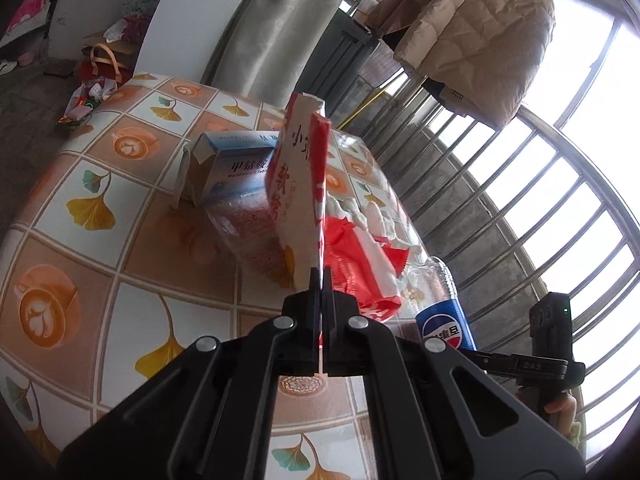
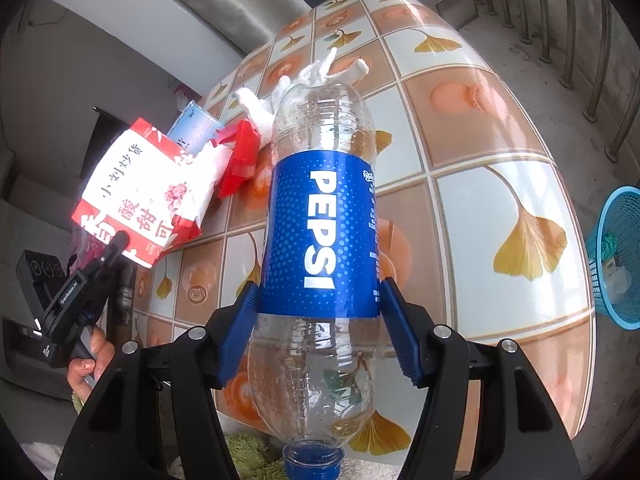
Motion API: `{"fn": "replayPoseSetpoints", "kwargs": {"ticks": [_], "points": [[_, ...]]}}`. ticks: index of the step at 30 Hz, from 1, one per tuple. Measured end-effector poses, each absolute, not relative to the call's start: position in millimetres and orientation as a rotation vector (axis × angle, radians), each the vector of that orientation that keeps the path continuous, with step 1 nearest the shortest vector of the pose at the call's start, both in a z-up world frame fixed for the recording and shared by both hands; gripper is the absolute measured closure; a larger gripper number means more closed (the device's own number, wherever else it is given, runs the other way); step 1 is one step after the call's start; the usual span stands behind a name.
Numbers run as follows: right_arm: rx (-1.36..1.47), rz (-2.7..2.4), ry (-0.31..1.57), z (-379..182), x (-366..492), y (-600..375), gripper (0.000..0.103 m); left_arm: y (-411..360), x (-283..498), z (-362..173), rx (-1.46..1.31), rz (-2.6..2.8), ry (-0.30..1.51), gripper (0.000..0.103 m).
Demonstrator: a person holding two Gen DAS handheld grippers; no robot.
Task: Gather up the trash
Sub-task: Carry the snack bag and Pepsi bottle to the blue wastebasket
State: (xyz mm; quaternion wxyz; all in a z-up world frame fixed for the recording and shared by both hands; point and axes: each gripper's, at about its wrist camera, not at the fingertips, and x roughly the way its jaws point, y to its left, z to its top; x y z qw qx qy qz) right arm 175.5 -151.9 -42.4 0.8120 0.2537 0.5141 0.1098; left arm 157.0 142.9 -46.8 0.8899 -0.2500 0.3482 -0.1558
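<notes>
Black jaws of the left gripper (image 1: pixel 320 276) are pinched together on the lower edge of a red-and-white paper snack bag (image 1: pixel 302 184), which stands up off the table with its torn top uppermost. Printed Chinese characters run down its face; from the right wrist view they read 小刘炒货 with larger red 酸甜可 below. Behind the bag lies a pale blue medicine box (image 1: pixel 236 168) with its end flap open, marked 甲钴胺 and, in Latin letters, what looks like "Mecobalamin Tablets". Beside it sit a clear plastic wrapper (image 1: pixel 244 224), a crumpled red-and-white wrapper (image 1: pixel 360 264) and some white crumpled tissue (image 1: pixel 376 216).

Blue-padded fingers (image 2: pixel 240 336) of the right gripper (image 2: pixel 320 340) clasp an empty clear Pepsi bottle (image 2: pixel 320 220) at the lower edge of its blue label, which reads "PEPSI" in white; the blue cap points toward the camera.

All of it is over a table (image 2: pixel 500 128) with a glossy cloth printed with ginkgo leaves and latte cups. A blue mesh wastebasket (image 2: pixel 616 256) stands on the floor past the table's edge, with some trash inside. A beige quilted jacket (image 1: pixel 480 28) hangs by the barred window.
</notes>
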Motion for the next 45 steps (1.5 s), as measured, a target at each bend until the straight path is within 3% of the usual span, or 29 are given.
{"fn": "replayPoseSetpoints", "kwargs": {"ticks": [18,45], "points": [[0.611,0.241,1.069,-47.4,180.3,-154.4,0.046,155.3,120.6,6.7,-0.555,-0.475,0.467,0.103],[0.668,0.262,0.917,-12.0,131.5,-187.5,0.046,124.1,104.1,51.2,-0.492,-0.583,0.36,0.103]]}}
